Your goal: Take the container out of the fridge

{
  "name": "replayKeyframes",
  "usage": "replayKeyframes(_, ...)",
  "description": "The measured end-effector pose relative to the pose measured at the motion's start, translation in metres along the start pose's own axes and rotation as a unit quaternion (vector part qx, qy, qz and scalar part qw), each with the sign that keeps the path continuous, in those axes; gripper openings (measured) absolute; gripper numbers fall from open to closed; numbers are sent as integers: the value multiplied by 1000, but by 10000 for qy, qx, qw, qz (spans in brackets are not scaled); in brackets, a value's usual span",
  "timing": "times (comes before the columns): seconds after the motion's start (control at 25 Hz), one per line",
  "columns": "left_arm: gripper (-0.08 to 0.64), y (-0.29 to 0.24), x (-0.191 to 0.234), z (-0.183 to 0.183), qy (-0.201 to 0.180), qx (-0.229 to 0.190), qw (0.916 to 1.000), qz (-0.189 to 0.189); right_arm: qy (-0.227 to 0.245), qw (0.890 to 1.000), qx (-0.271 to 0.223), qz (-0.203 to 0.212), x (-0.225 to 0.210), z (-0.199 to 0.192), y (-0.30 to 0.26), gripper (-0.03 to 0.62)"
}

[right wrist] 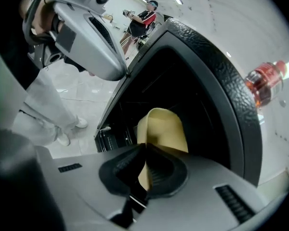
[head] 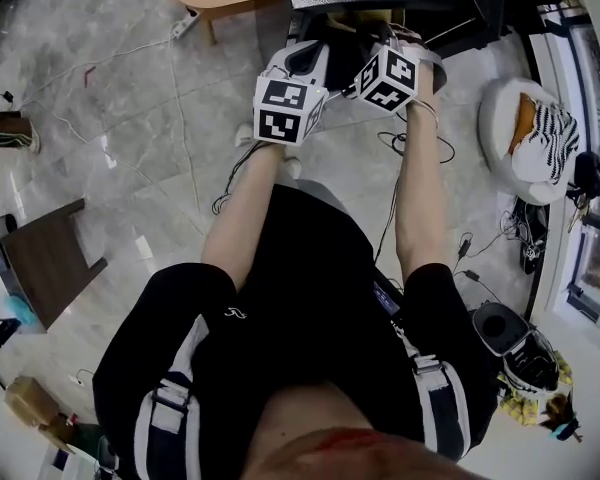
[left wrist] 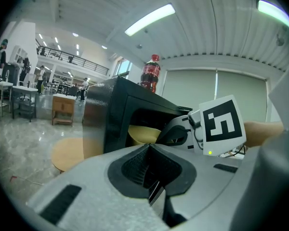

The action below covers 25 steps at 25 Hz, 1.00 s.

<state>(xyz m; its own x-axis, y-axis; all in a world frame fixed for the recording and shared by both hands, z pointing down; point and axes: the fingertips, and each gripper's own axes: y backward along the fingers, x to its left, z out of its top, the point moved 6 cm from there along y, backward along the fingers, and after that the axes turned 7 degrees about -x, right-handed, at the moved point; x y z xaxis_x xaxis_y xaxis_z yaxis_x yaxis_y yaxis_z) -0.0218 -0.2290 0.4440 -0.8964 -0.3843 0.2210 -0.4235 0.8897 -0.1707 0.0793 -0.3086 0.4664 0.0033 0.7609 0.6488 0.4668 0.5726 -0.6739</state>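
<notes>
The yellow container (right wrist: 164, 126) sits inside the open black fridge (right wrist: 216, 76), its near rim pinched between the jaws of the right gripper (right wrist: 145, 150). The left gripper (left wrist: 148, 147), jaws pressed together on nothing, is held just beside it at the fridge mouth. The person's forearms (head: 245, 208) stretch forward side by side. A red soda bottle (left wrist: 151, 73) stands upright on the fridge's top.

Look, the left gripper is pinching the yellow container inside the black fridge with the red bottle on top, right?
Not the left one. The right gripper is pinching the yellow container inside the black fridge with the red bottle on top; the right gripper view shows it. The left gripper is shut on nothing.
</notes>
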Motion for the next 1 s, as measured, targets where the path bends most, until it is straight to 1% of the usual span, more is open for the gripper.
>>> replayKeyframes(0.08,8,-6,-2,3,-17,15,10000,-62,-316,9994,-73,-88,-2,-3,8,14)
replayKeyframes(0.16,8,-12,-5,4,-37,35,9999,-159,-742,9968,-160,-243,-1,-5,20,14)
replayKeyframes(0.28,8,-22,-16,6,-71,61,9994,-339,-1506,9869,-259,-521,5,-16,43,14)
replayKeyframes(0.36,8,-29,-27,9,-115,78,9988,-469,-2114,9736,-377,-767,11,-25,63,14)
replayKeyframes(0.48,8,-39,-48,15,-213,79,9972,-719,-2933,9468,-571,-1198,17,-41,93,14)
replayKeyframes(0.52,8,-44,-56,17,-252,74,9963,-816,-3213,9348,-653,-1368,19,-49,102,14)
replayKeyframes(0.56,8,-48,-65,18,-294,70,9953,-918,-3512,9201,-764,-1555,19,-57,112,14)
replayKeyframes(0.64,8,-56,-83,21,-381,57,9929,-1124,-4072,8866,-1034,-1935,21,-74,130,14)
replayKeyframes(0.72,8,-61,-100,25,-457,9,9902,-1317,-4504,8533,-1292,-2289,22,-86,149,14)
replayKeyframes(0.88,8,-67,-130,40,-596,-244,9856,-1565,-5052,7891,-1920,-2920,25,-100,186,14)
replayKeyframes(0.96,8,-68,-141,51,-655,-403,9839,-1611,-5294,7524,-2234,-3220,24,-105,203,14)
replayKeyframes(1.0,8,-67,-146,56,-675,-482,9832,-1627,-5431,7319,-2372,-3363,24,-108,211,14)
